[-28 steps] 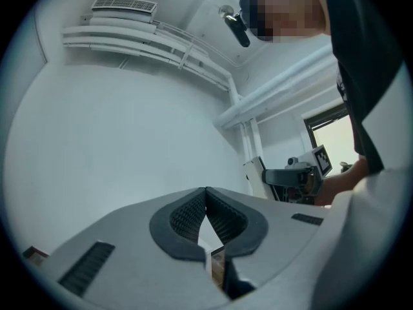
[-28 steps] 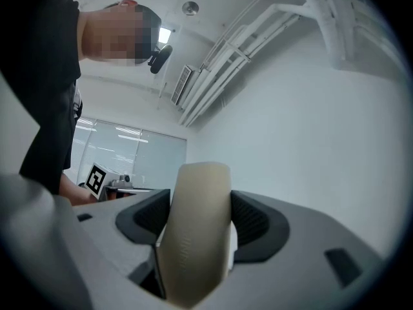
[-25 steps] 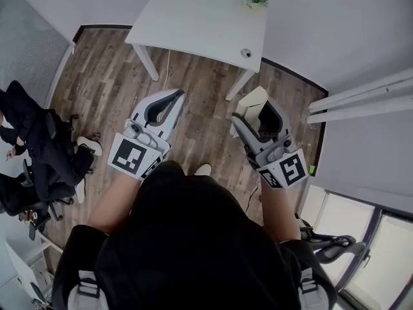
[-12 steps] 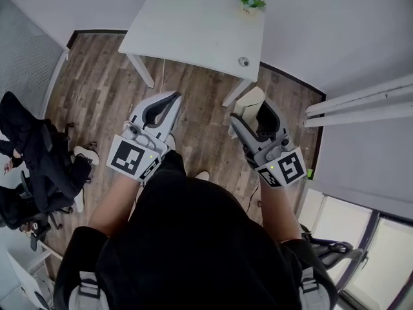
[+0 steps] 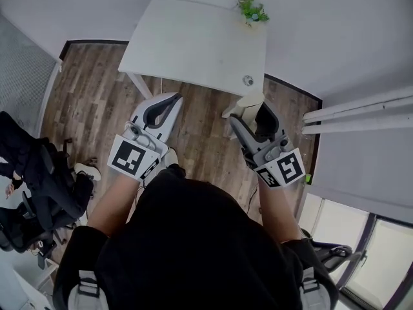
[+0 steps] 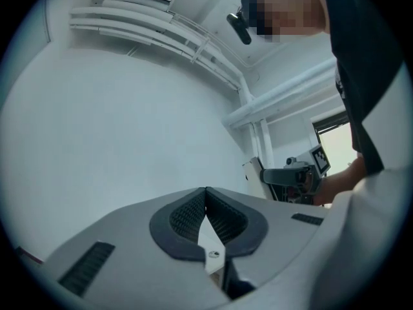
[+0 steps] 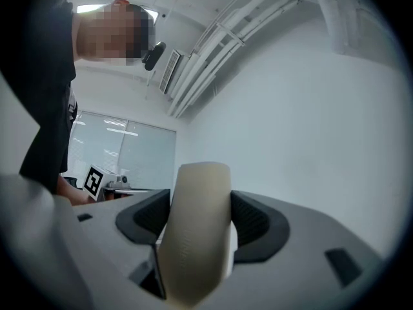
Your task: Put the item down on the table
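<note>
Carry stage, with placement not yet made. Right gripper (image 5: 256, 112) is clamped on the item (image 7: 193, 231), a cream, rounded piece standing upright between its jaws. The item is held in the air over the wood floor (image 5: 97, 89), short of the table (image 5: 193, 44). Left gripper (image 5: 171, 100) has its jaws pressed together on nothing. The white table lies ahead of both grippers, bare except for a small plant (image 5: 251, 10) at its far corner and a small round object (image 5: 247, 80) at its near edge. Judged progress: item grasped; the reach to the tabletop, lowering and release are left.
</note>
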A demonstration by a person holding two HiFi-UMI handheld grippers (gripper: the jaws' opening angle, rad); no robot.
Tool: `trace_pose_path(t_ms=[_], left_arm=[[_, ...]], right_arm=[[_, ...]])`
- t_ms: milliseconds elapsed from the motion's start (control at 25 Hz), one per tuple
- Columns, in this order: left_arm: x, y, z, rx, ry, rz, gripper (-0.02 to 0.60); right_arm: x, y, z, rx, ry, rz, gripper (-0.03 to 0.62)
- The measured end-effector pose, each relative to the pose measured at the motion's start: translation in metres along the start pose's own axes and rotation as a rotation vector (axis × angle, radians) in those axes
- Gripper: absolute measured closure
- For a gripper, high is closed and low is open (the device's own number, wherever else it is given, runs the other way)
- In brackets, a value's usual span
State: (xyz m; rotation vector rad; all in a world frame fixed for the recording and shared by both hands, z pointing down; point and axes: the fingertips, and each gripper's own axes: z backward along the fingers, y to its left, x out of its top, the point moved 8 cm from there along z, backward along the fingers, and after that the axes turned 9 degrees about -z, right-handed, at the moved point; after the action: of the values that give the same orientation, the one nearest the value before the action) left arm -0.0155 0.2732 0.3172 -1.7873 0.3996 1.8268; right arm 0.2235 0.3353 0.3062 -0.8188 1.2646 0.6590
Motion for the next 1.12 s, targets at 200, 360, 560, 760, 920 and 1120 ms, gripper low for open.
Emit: trace_pose_path(t_ms=[200, 360, 560, 760, 920, 1120], left_arm=[[-0.009, 0.043, -0.004, -0.012, -0.001, 0.006, 0.588], [-0.017, 0.074, -0.008, -0.032, -0.001, 0.015, 0.588], [-0.026, 0.108, -0.017, -0.074, -0.007, 0.024, 0.588], [-0.037, 0.126, -0.029, -0.113, -0.006, 0.037, 0.588], [-0.042, 0.133, -0.042, -0.124, -0.003, 0.047, 0.588], [-0.048, 0.145, -0.066, -0.102, 0.008, 0.050, 0.588]], right_arm=[[-0.004, -0.002, -0.043, -0.012, 0.010, 0.002, 0.298], [-0.007, -0.002, -0.072, -0.035, 0.015, 0.006, 0.298], [-0.012, -0.006, -0.101, -0.082, 0.013, 0.003, 0.298], [-0.016, -0.012, -0.115, -0.128, 0.008, -0.003, 0.298], [-0.018, -0.025, -0.121, -0.141, 0.019, -0.010, 0.298], [-0.020, -0.054, -0.138, -0.120, 0.021, -0.020, 0.298]])
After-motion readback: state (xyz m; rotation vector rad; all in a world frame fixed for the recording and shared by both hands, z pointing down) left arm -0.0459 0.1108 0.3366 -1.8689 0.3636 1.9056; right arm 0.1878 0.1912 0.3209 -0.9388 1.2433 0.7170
